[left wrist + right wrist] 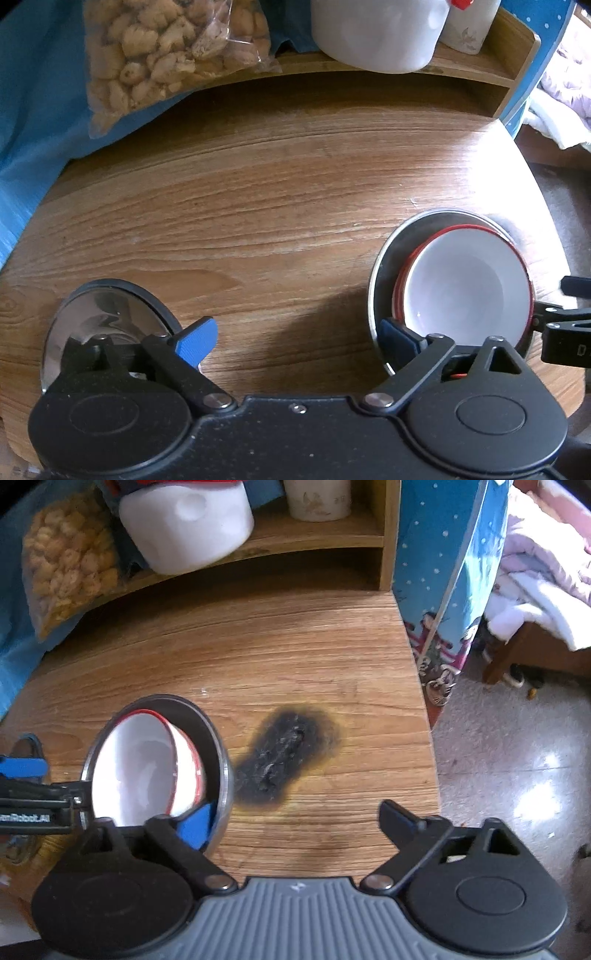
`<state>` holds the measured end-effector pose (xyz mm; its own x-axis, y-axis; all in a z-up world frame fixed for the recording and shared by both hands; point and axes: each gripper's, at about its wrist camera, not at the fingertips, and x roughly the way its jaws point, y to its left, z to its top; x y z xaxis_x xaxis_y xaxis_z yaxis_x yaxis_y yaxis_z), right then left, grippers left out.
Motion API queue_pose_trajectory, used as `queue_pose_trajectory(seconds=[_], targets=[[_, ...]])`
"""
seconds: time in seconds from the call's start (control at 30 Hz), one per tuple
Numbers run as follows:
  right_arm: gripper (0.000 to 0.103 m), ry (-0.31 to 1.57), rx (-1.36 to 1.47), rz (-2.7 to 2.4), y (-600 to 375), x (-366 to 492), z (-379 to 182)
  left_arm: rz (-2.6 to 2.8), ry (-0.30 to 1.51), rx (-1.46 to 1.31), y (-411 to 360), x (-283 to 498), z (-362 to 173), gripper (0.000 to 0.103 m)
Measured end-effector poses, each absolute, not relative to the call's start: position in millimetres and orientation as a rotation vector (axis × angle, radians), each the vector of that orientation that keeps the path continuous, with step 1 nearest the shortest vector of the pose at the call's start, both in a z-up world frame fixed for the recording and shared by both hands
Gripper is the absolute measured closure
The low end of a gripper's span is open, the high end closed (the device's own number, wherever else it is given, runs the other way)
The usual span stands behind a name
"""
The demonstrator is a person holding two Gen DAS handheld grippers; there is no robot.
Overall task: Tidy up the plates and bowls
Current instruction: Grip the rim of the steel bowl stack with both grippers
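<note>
Steel plate [99, 314] under left finger of left gripper [297, 336], jaws wide, grasping nothing. Ahead, bare wood table [258, 221]. Right finger sits by rim of metal bowl [380, 266] w/ red-rimmed white bowl [465, 288] nested, tilted. Right gripper [297, 821] also released (left finger inside metal bowl's rim). Advice: take plate by edge, lower slow, keep grippers apart from each other.

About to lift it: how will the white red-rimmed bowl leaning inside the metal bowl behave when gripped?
The white bowl looks glazed, so probably slippery and chip-prone. It leans tilted against the metal bowl, so it may slide or rock when nudged. Looks rigid.
</note>
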<state>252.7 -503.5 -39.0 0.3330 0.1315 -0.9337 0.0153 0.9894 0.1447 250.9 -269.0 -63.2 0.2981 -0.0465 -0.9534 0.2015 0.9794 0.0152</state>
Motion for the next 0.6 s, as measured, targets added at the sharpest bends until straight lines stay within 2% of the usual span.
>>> queue_pose_trajectory(seconds=[0.13, 0.23, 0.3, 0.37, 0.53, 0.6], targets=[[0.028, 1.218, 0.136, 0.109, -498.6, 251.0, -37.2, -0.192, 1.267, 0.112, -268.8, 251.2, -64.4, 0.022], [0.04, 1.213, 0.141, 0.141, -494.8, 250.1, -36.3, -0.214, 1.283, 0.064, -268.1, 252.0, -64.5, 0.034], [0.046, 1.21, 0.149, 0.16, -493.2, 249.6, -35.6, -0.236, 1.296, 0.023, -267.2, 253.1, -65.1, 0.048], [0.054, 1.208, 0.167, 0.175, -491.8, 248.4, -35.2, -0.255, 1.303, -0.007, -267.4, 253.1, -65.3, 0.057], [0.064, 1.204, 0.175, 0.195, -490.2, 247.6, -32.8, -0.292, 1.303, -0.034, -270.6, 251.4, -64.9, 0.077], [0.065, 1.207, 0.173, 0.196, -489.3, 248.4, -32.6, -0.315, 1.305, -0.051, -272.7, 251.3, -64.7, 0.092]])
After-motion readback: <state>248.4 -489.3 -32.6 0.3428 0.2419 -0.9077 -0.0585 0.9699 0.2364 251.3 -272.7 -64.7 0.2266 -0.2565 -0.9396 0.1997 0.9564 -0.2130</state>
